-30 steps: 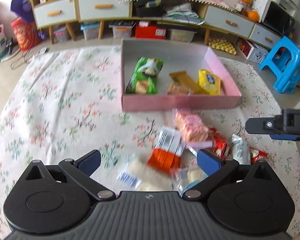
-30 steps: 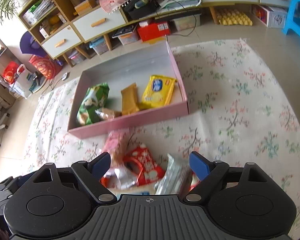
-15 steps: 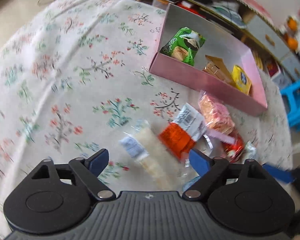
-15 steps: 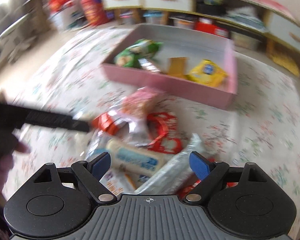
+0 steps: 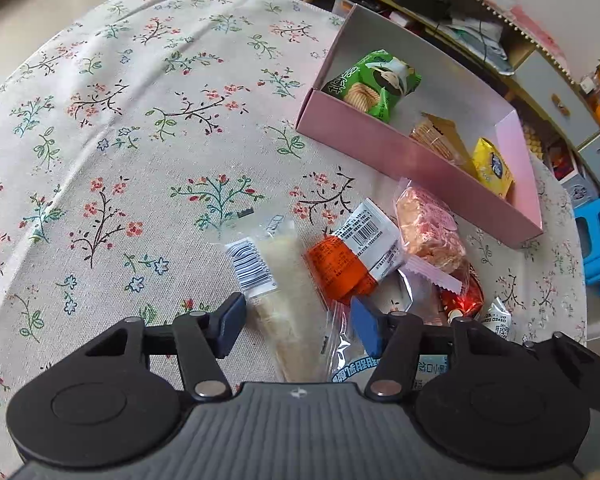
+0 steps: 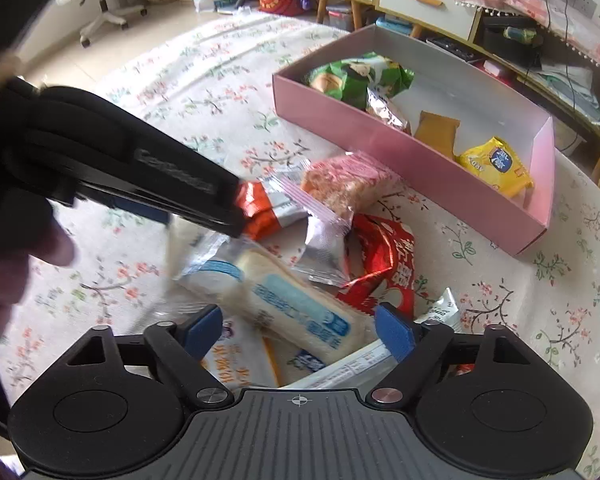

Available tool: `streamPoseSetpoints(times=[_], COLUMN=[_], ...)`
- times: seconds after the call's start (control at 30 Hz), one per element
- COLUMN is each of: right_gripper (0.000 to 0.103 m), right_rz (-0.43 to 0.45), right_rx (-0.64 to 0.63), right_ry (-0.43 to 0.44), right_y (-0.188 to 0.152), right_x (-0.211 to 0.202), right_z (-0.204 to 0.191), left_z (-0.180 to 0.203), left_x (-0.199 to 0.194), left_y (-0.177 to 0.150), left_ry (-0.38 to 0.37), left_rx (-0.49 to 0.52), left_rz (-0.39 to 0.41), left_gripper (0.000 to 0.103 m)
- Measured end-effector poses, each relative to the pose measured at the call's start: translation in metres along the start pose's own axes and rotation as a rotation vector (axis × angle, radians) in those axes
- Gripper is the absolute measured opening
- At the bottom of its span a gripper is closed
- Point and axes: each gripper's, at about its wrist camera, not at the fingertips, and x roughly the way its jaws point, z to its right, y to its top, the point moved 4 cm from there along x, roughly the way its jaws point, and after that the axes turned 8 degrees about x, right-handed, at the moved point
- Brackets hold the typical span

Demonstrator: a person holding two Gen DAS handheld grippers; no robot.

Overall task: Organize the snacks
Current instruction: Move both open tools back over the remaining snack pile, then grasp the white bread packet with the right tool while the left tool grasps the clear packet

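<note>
Pink box (image 5: 400, 156) on floral counter (image 5: 120, 140) already holding green chip bag (image 5: 374, 80) and yellow packet (image 5: 492, 168). Loose snack pile (image 6: 320, 248) just beside it, still unsorted. Left claw (image 5: 296, 326) wide open over pale bar (image 5: 284, 276), gripping nothing; right claw (image 6: 298, 330) likewise open, empty.

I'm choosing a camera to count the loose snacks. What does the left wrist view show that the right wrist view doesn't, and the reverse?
Only the left wrist view shows the long pale snack between the open left claw. Only the right wrist view shows the blue-labelled bread pack between the open right claw, and the red packet nearly whole. Both show the pink box, green bag, yellow pack, pink crisp bar and orange packet.
</note>
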Motion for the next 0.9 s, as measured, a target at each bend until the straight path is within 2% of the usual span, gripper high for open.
streamPoseSetpoints(times=[0.07,0.2,0.4,0.57,0.67,0.8,0.9], right_gripper=[0.078,0.067,0.055,0.054,0.056,0.057,0.061], right_rz=[0.001,-0.013,-0.027,-0.042,-0.026,-0.009,0.016], right_rx=[0.009,0.03,0.09,0.072,0.05,0.001,-0.051], right_ry=[0.004,0.022,0.065,0.133,0.122,0.122,0.109], right_y=[0.001,0.003,0.009,0.012,0.015,0.02,0.026], right_x=[0.003,0.004,0.003,0.003,0.0,0.001,0.003], right_z=[0.001,-0.001,-0.007,-0.025,-0.034,-0.049,-0.064], left_z=[-0.003,-0.012,-0.031,-0.044,-0.052,-0.065,-0.071], left_x=[-0.002,-0.005,-0.008,-0.013,-0.015,-0.023,-0.025], left_y=[-0.001,-0.001,0.004,0.009,0.014,0.02,0.024], left_ry=[-0.009,-0.045,-0.058,-0.002,0.061,0.123,0.112], left_rx=[0.021,0.056,0.082,0.177,0.276,0.313,0.291], left_rz=[0.002,-0.001,-0.015,0.005,0.023,0.07,0.077], left_gripper=[0.049,0.042,0.042,0.041,0.042,0.049,0.052])
